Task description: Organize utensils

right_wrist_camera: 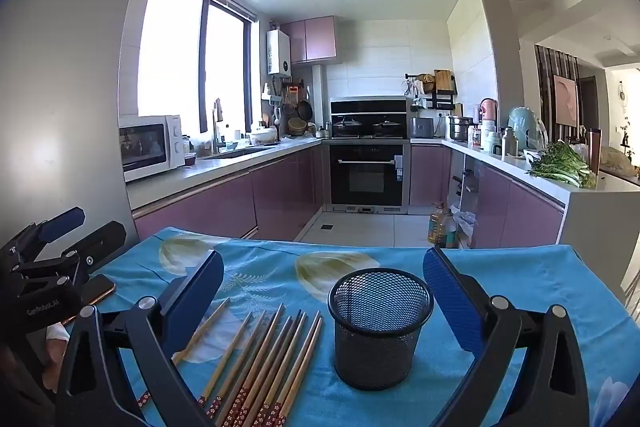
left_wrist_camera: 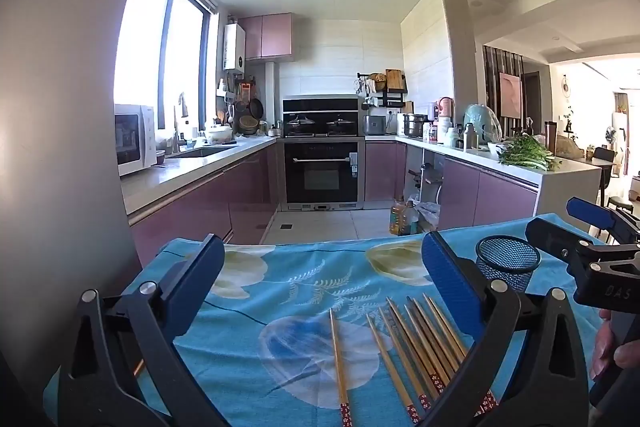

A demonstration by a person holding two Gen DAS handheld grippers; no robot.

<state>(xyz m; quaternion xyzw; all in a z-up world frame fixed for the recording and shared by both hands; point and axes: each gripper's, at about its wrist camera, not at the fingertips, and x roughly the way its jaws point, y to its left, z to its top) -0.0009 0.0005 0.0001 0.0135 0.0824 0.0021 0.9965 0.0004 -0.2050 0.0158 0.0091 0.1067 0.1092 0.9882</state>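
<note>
Several bamboo chopsticks [right_wrist_camera: 264, 359] with red patterned ends lie side by side on a blue floral cloth [right_wrist_camera: 520, 279]. One chopstick [left_wrist_camera: 338, 359] lies apart to their left. A black mesh cup [right_wrist_camera: 380, 327] stands upright and empty to the right of them; it also shows in the left wrist view [left_wrist_camera: 508, 263]. My left gripper [left_wrist_camera: 320, 267] is open above the chopsticks and holds nothing. My right gripper [right_wrist_camera: 320, 279] is open, with the cup between its fingers and holds nothing. Each gripper shows at the edge of the other's view.
A phone [right_wrist_camera: 94, 293] lies on the cloth's left edge. Behind the table is a kitchen with purple cabinets [right_wrist_camera: 280, 195], an oven [right_wrist_camera: 368, 175], a microwave [right_wrist_camera: 150, 147] and greens [right_wrist_camera: 560, 167] on the right counter. Oil bottles [right_wrist_camera: 440, 227] stand on the floor.
</note>
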